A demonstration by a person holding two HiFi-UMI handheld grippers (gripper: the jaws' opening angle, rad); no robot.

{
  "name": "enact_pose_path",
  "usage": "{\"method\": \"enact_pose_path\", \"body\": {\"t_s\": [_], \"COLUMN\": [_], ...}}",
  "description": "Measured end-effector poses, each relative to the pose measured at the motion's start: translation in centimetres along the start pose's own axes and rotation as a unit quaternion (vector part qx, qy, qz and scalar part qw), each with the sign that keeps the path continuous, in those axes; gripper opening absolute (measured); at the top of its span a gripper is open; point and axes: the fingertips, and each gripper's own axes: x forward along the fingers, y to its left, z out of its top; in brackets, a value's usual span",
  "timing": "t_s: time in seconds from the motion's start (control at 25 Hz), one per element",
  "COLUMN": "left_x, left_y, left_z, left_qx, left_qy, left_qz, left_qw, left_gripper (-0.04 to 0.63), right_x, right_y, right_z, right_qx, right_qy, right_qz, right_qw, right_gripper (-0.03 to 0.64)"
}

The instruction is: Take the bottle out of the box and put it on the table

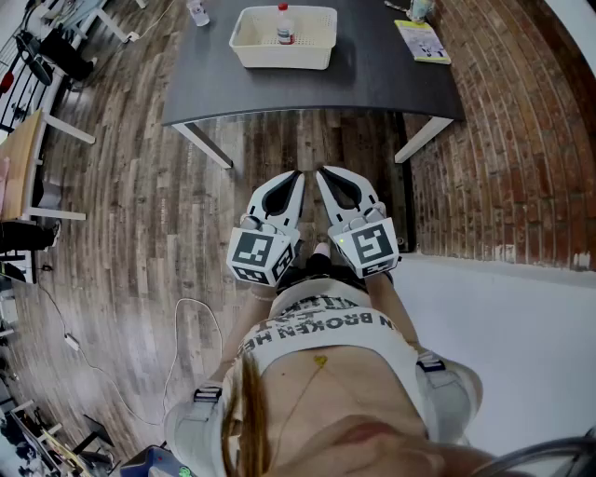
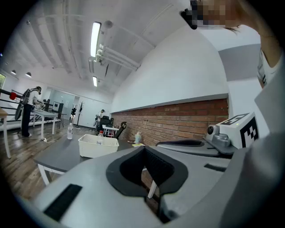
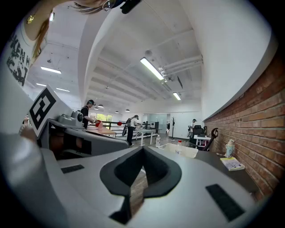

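Bottle (image 1: 284,26), small, clear plastic w/ a red cap, stood upright inside the cream slatted plastic box (image 1: 279,58), about midway betw. its left & right walls, not yet lifted out. The box sat on the dark grey rectangular table (image 1: 372,79), w/ bare tabletop betw. it & the near edge. A yellow printed booklet (image 1: 422,40) lay flat to the box's right, near the table's right edge, well apart from the box. A second clear bottle (image 1: 196,12) stood on the table to the box's left, also apart from it. You held both tools low & close to your body, over the wood-plank floor (image 1: 140,186), well short of the table, side by side w/ the tips near each other & pointing twd the table, roughly level. Your left gripper (image 1: 296,177) had its jaws pressed together w/ nothing betw. them; in the left gripper view the black pads met at the tip, & the box w/ the bottle showed beyond, left of the tip. Your right gripper (image 1: 322,174) was the same: jaws pressed together, nothing pinched, w/ the box far ahead, just right of the tip in the right gripper view. Neither tool touched the table, box or bottle.
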Motion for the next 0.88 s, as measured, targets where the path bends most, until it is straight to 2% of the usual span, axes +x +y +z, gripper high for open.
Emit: {"method": "enact_pose_path", "body": {"t_s": [0.28,0.6,0.88], "left_x": [0.2,0.9,1.2], "left_y": [-0.1,-0.7,1.8], "left_z": [0.2,-0.4,-0.7], "left_qx": [-0.001,-0.006,-0.015], "left_qy": [-0.006,-0.01,0.002], "left_qz": [0.004,0.011,0.03], "left_qw": [1.0,0.9999,0.9994], "left_gripper": [0.005,0.005,0.005], "right_x": [-0.1,0.5,2.9], "right_y": [-0.3,-0.9,-1.7], "right_z": [0.6,0.1,-0.2], "right_qx": [0.005,0.006,0.004], "right_qy": [-0.021,-0.022,-0.01], "right_qz": [0.002,0.032,0.037], "right_qw": [1.0,0.999,0.999], "right_gripper": [0.008,0.008,0.009]}}
